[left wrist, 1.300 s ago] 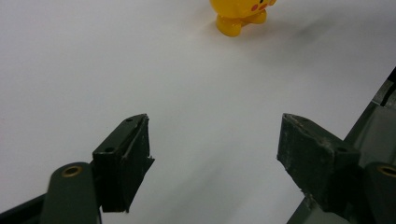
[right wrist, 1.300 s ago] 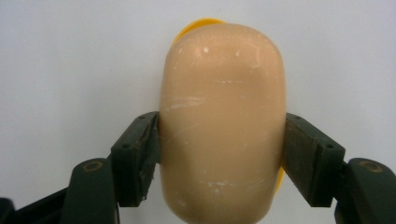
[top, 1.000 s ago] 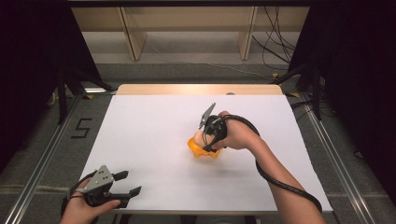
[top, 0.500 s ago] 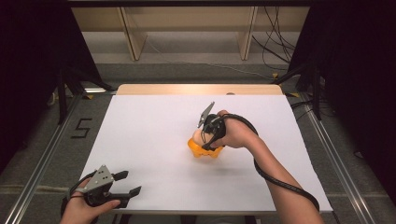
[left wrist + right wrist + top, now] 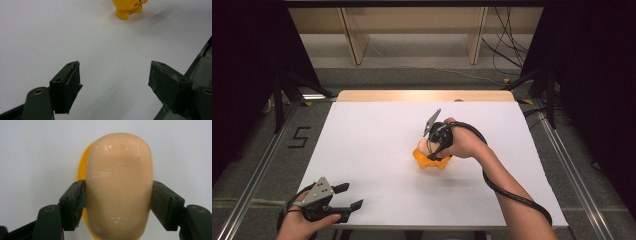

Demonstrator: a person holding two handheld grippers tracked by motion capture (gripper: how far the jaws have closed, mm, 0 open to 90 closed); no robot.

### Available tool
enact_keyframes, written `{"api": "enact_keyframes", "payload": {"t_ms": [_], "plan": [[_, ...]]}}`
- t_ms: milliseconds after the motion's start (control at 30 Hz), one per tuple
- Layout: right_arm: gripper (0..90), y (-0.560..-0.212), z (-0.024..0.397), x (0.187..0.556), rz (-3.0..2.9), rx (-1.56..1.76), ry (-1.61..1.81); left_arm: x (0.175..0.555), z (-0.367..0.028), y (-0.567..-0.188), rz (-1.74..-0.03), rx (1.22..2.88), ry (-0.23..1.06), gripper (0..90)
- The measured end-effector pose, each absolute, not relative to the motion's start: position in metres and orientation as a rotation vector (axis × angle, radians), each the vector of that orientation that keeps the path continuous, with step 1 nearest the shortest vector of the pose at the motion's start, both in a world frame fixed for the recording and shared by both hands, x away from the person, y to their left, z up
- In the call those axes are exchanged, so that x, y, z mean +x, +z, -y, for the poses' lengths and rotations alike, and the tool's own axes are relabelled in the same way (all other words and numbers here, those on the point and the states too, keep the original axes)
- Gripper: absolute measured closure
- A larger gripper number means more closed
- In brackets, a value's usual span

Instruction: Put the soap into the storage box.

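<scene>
One yellow toy (image 5: 432,159), its beige top (image 5: 119,185) between right gripper (image 5: 117,202) fingers (image 5: 75,202).

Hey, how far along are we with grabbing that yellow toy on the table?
Done: the right hand-held gripper has its pads against both sides of the yellow toy's peach top. In hand: that grip, with the toy's feet on the white table. Left: lifting or moving it. The left hand-held gripper waits open near the table's front edge.

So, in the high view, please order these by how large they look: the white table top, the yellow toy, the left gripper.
1. White table top, by far the largest.
2. Left gripper; it lies nearer the camera, which may enlarge it.
3. Yellow toy, partly covered by the right gripper.
</scene>
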State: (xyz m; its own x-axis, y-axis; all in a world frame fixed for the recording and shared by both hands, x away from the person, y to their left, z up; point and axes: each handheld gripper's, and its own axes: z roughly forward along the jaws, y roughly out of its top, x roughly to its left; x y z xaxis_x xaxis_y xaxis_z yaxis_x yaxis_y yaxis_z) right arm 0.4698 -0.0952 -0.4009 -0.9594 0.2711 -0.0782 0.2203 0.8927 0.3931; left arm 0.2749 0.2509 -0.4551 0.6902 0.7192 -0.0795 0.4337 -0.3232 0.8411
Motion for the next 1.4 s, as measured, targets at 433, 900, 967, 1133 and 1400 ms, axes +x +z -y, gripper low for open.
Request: {"api": "enact_keyframes", "payload": {"t_ms": [433,900,967,1133,1400], "plan": [[33.9,-0.407,0.095,0.47,-2.94,0.378,0.569,0.275,-0.251,-0.455,-0.889,1.968,0.385,25.1],[33.9,-0.411,0.096,0.471,-2.948,0.385,0.559,0.275,-0.251,-0.455,-0.887,1.972,0.385,25.1],[33.9,-0.412,0.097,0.471,-2.949,0.394,0.559,0.275,-0.251,-0.455,-0.888,1.971,0.386,25.1],[33.8,-0.413,0.097,0.472,-2.956,0.403,0.552,0.275,-0.251,-0.455,-0.888,1.97,0.385,25.1],[33.8,-0.413,0.096,0.472,-2.953,0.409,0.545,0.275,-0.251,-0.455,-0.888,1.972,0.386,25.1]]}}
